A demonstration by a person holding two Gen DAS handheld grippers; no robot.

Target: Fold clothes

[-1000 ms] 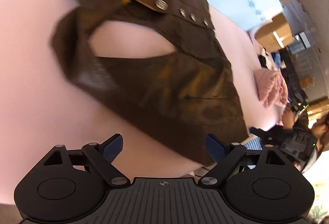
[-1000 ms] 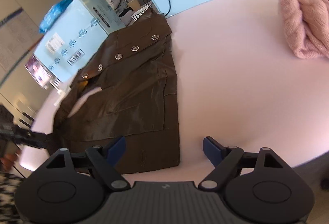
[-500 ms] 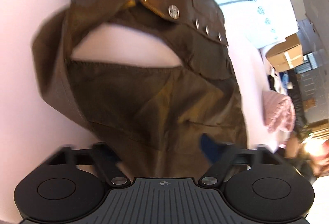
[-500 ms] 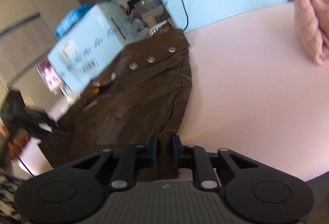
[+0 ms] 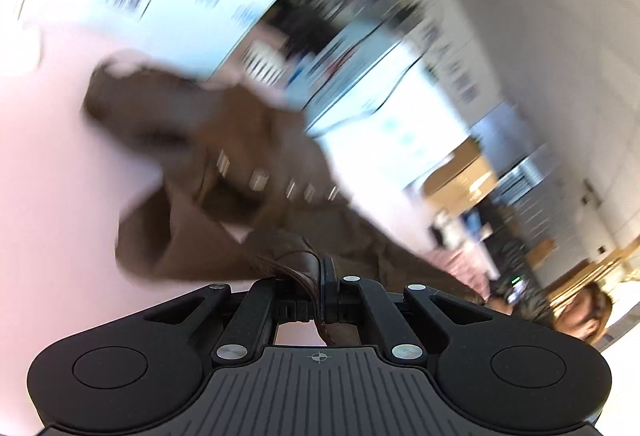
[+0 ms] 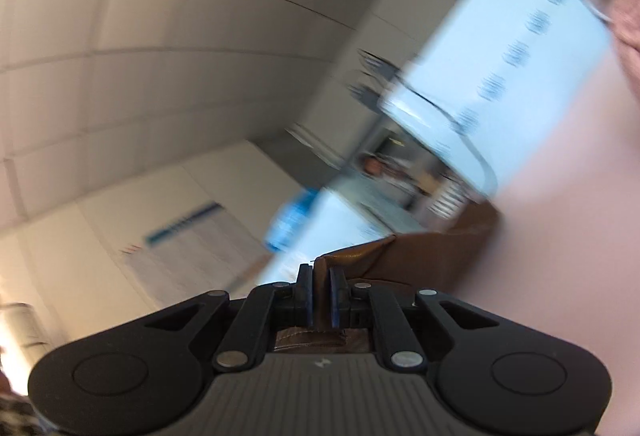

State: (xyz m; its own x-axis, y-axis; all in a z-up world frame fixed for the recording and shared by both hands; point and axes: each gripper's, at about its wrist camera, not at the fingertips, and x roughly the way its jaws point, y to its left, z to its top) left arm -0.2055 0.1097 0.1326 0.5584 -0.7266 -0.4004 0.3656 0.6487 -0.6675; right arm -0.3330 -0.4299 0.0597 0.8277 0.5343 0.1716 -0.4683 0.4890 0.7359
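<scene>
Brown jacket (image 5: 256, 228) pinched tight in left gripper (image 5: 320, 292), and its hem (image 6: 320, 336) pinched tight in right gripper (image 6: 320, 292). Stretching away ahead of both sets of fingers, long way pointing forward, over pink table (image 5: 60, 176). Farther off, pale blue boxes (image 6: 520, 76) and pink sweater (image 6: 628, 20). Nothing blocking.

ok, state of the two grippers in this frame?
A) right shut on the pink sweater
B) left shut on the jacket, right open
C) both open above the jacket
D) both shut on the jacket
D: the left gripper is closed with brown jacket fabric pinched between its fingers, and the right gripper clamps a fold of the same jacket between its blue-padded fingers.
</scene>
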